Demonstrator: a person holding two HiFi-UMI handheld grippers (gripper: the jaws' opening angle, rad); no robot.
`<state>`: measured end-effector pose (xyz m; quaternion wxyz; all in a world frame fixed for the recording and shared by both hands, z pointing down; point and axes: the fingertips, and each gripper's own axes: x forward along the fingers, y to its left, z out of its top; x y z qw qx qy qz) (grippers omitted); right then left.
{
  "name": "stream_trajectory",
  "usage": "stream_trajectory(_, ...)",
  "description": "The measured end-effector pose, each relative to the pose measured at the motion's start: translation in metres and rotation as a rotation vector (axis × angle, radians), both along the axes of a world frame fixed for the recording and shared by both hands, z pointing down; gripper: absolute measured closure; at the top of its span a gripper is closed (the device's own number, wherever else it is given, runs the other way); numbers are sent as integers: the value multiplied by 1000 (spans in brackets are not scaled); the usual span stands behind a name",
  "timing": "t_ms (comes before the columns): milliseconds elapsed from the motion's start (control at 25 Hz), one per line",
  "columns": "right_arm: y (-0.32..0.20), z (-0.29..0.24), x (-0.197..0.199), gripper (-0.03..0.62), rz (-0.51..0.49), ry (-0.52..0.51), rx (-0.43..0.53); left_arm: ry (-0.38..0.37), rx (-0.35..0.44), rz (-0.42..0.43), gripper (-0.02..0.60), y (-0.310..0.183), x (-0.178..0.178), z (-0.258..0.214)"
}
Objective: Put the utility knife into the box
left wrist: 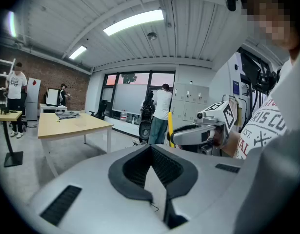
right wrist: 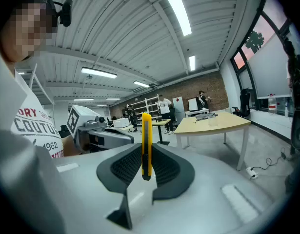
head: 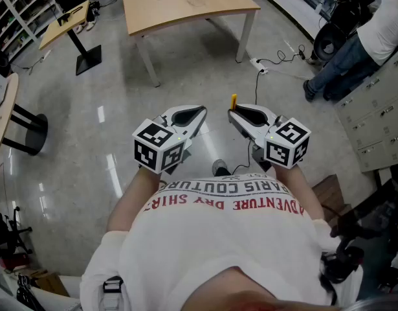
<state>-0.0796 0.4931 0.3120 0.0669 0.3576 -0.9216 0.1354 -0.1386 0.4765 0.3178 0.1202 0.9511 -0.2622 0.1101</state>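
Right gripper [right wrist: 146, 152] pinches utility knife [right wrist: 146, 130]; left gripper [left wrist: 150, 147] closed.

Printed on the white T-shirt [head: 231, 238], upside down in the head view, dark "PARIS COUTURE" above red "ADVENTURE DRY SHIRT", with only "COUTU" and "1962" legible on that shirt in the right gripper view and only "RIS COU" legible in the left gripper view.
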Motion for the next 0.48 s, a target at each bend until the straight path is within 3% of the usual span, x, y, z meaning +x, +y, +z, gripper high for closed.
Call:
stream_trajectory(200, -2, -1, -4, 536, -6, -10, -3, 37, 0, 8, 580, -1, -2, -7)
stream_trajectory(480, -2, 2, -4, 536, -9, -12, -9, 22, 5, 19, 579, 1, 1, -5)
